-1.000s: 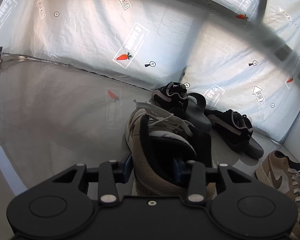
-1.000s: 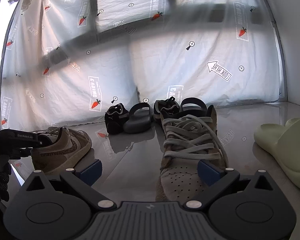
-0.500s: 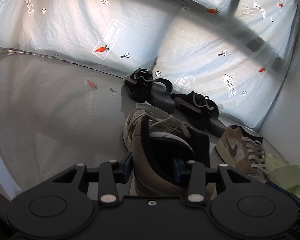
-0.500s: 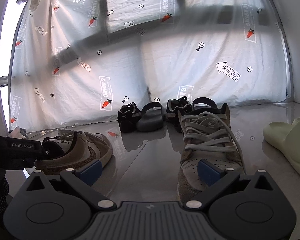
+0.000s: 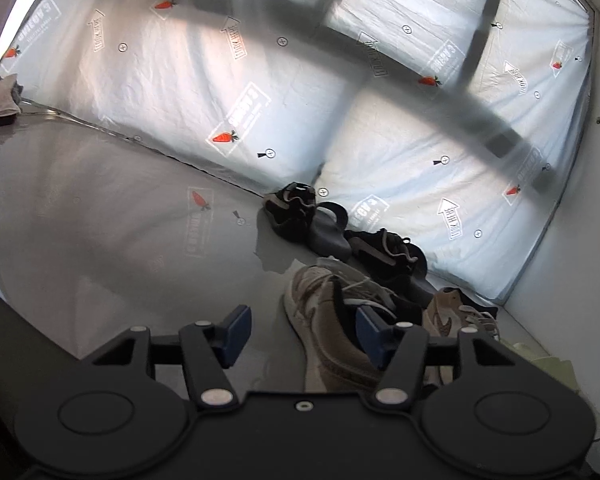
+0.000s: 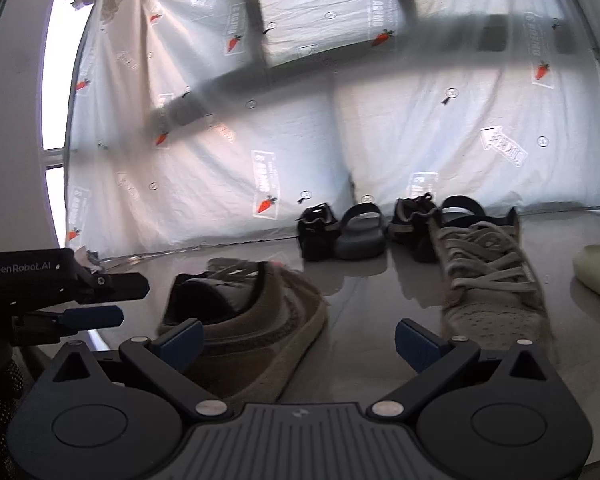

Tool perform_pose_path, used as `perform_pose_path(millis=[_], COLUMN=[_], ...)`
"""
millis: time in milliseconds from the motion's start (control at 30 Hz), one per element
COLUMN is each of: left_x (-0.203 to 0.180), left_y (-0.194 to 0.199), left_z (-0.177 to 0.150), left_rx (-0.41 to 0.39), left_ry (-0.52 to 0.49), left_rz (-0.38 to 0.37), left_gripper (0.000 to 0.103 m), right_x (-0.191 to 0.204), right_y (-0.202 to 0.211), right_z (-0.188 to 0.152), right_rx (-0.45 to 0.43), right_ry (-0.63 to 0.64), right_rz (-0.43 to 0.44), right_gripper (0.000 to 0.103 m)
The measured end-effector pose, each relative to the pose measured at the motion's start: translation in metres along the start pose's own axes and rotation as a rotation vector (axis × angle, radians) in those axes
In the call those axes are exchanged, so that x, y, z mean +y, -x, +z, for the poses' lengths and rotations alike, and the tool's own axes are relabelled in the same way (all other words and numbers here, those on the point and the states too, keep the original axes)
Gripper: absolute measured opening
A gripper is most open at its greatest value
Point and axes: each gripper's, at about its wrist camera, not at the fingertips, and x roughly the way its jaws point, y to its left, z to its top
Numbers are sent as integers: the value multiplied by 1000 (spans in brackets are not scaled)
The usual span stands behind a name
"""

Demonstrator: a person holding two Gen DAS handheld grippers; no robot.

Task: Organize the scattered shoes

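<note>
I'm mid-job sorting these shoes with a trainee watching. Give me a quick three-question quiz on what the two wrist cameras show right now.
1. True or false: the left tool is clamped on the brown sneaker.
2. Which shoes line the plastic sheet? A) two dark sneakers alternating with two dark slides; B) four white boots; C) one red sandal.
3. What does the right tool hold?
Key: 1. False: its jaws have just been opening, and the sneaker's heel sits between them, not pressed. 2. A. 3. Nothing; it is open.
</note>
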Motion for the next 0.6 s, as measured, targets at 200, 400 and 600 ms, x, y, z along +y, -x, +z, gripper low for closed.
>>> perform_pose_path(millis=[200, 400, 600], left_x=[14, 21, 30], left_y=[-11, -15, -10], left_z=[-7, -17, -20], left_rx=[39, 59, 55], left_ry=[53, 69, 78], left_rz=[10, 1, 16], left_gripper=[59, 59, 59], right_x=[39, 18, -6], right_y=[-26, -32, -20], right_z=[-10, -13, -8], right_rx=[55, 106, 103], right_ry=[108, 34, 73], right_rz=[-15, -60, -185], right_gripper=[101, 102, 102])
